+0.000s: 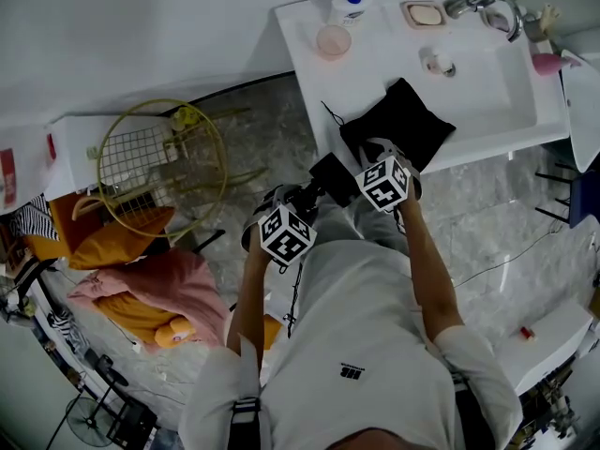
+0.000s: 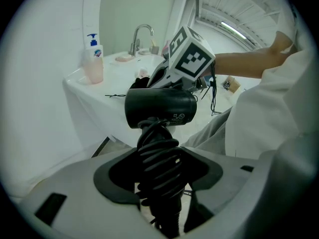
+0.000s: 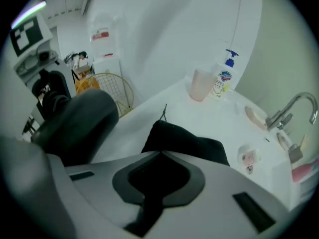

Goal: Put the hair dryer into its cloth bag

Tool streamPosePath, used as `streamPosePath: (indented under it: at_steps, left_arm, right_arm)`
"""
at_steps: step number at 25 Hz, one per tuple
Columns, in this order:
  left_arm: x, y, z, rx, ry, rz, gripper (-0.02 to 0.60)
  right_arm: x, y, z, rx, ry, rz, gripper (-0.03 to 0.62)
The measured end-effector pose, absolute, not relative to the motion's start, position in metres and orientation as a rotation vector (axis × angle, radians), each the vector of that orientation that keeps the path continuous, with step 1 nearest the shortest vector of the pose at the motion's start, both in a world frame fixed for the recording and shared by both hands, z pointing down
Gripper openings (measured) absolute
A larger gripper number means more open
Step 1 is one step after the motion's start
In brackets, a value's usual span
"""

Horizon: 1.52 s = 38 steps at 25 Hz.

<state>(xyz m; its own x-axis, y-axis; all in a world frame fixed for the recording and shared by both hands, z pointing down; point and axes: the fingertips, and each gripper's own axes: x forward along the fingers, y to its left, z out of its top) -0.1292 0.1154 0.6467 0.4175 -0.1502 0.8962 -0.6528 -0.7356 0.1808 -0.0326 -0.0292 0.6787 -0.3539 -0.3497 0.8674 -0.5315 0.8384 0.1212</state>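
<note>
The black hair dryer (image 1: 330, 178) hangs in front of the white sink counter (image 1: 487, 92). Its cord is wound round the handle (image 2: 158, 153), and my left gripper (image 2: 158, 159) is clamped on that handle, with the barrel (image 2: 159, 107) lying crosswise above the jaws. The black cloth bag (image 1: 398, 125) lies flat on the counter's near edge, a drawstring trailing from its corner. My right gripper (image 1: 389, 157) is at the bag's near edge. In the right gripper view its jaws (image 3: 160, 154) are closed together right where the bag (image 3: 187, 141) begins, pinching the cloth there.
On the counter stand a soap dispenser (image 1: 352, 3), a pink cup (image 1: 333, 40), a soap dish (image 1: 422, 14) and the faucet (image 1: 487, 7). A yellow wire basket (image 1: 159, 162) and pink and orange laundry (image 1: 141, 279) lie on the marble floor to the left.
</note>
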Motion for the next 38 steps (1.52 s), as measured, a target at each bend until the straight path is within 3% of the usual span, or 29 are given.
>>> streamPosePath:
  at_steps: [8, 38]
  left_arm:
    - [-0.117, 0.099, 0.632, 2.254, -0.62, 1.255, 0.275]
    - [-0.036, -0.001, 0.674, 2.155, -0.679, 1.26, 0.276]
  right_arm:
    - [-0.025, -0.029, 0.635, 0.677, -2.098, 0.476, 0.032]
    - [-0.045, -0.025, 0.6, 0.599, -2.16, 0.643, 0.032]
